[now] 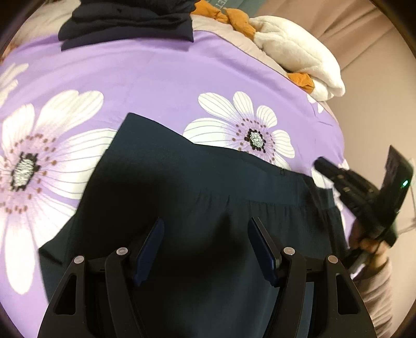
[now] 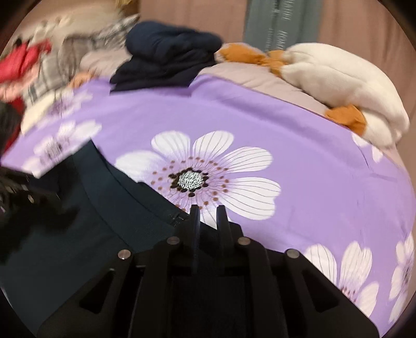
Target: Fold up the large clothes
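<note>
**Dark garment on floral bedspread, both grippers over it**

Item 1. Dark garment [image 1: 208, 187]: navy-black, smooth woven cloth with a broad waistband and light gathers below it; lies flat directly beneath and ahead of the left gripper [image 1: 205, 247], whose fingers are spread wide with nothing between them. In the right wrist view the garment [image 2: 98, 208] lies to the left of and under the right gripper [image 2: 208, 215]; its waistband seam ends just beside the fingertips.

Item 2. Right gripper: fingers drawn close with a narrow gap; whether cloth is pinched cannot be told. From the left wrist view it [image 1: 322, 165] sits far right, at the garment's edge, a green light glowing on its body.

Item 3. Bedspread [image 1: 156, 85]: lilac, smooth, printed with large white daisies, dark speckled centres.

Item 4. Folded dark clothes [image 1: 127, 23]: stacked, far ahead of the left gripper.

Item 5. White plush blanket [image 1: 299, 54]: thick, fleecy, ahead-right, with orange fabric [image 1: 234, 18] bunched beside it.

Item 6. Red and plaid clothing [image 2: 33, 65]: heaped ahead-left of the right gripper, blurred.

Item 7. Teal hanging cloth [image 2: 280, 23]: lettering present, unreadable.
</note>
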Motion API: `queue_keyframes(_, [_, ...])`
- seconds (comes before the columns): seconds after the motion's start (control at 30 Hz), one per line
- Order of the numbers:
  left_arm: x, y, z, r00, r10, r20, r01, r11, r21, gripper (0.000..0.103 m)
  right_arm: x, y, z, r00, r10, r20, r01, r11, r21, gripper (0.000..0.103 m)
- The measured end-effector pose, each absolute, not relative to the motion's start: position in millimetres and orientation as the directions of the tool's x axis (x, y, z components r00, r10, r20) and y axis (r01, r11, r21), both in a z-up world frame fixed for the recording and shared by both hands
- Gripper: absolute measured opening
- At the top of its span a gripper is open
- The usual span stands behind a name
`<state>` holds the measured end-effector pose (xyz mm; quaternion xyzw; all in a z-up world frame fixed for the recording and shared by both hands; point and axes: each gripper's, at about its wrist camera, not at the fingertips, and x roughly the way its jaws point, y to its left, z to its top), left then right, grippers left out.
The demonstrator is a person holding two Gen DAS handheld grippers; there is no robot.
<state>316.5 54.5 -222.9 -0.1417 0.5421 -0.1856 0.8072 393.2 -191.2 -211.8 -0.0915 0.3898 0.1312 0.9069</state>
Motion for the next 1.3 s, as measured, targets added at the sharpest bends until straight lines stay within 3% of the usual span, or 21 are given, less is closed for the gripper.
queue_keyframes(0.1, [305, 54, -217, 0.361, -0.416, -0.835, 0.173, 0.909, -0.378, 0.066, 372, -204, -201, 0.663, 0.188, -0.725, -0.281, 0.96, -0.008, 0.04])
queue_keyframes(0.13, [300, 52, -215, 0.368, -0.399, -0.84, 0.184, 0.917, -0.355, 0.066, 366, -205, -200, 0.662, 0.193, -0.725, -0.279, 0.96, 0.001, 0.041])
queue_keyframes(0.4, [264, 31, -217, 0.445, -0.279, -0.851, 0.268, 0.948, -0.17, 0.066, 322, -187, -231, 0.565, 0.226, -0.793, -0.372, 0.928, -0.001, 0.036])
queue_keyframes(0.57, [257, 21, -236, 0.465, -0.161, -0.871, 0.286, 0.958, -0.025, 0.066, 324, -186, -261, 0.525, 0.109, -0.844, -0.347, 0.933, -0.096, 0.035])
queue_keyframes(1.3, [232, 35, -244, 0.458, -0.122, -0.88, 0.299, 0.954, 0.023, 0.066, 300, -281, -264, 0.518, 0.081, -0.852, -0.1, 0.994, 0.033, 0.035])
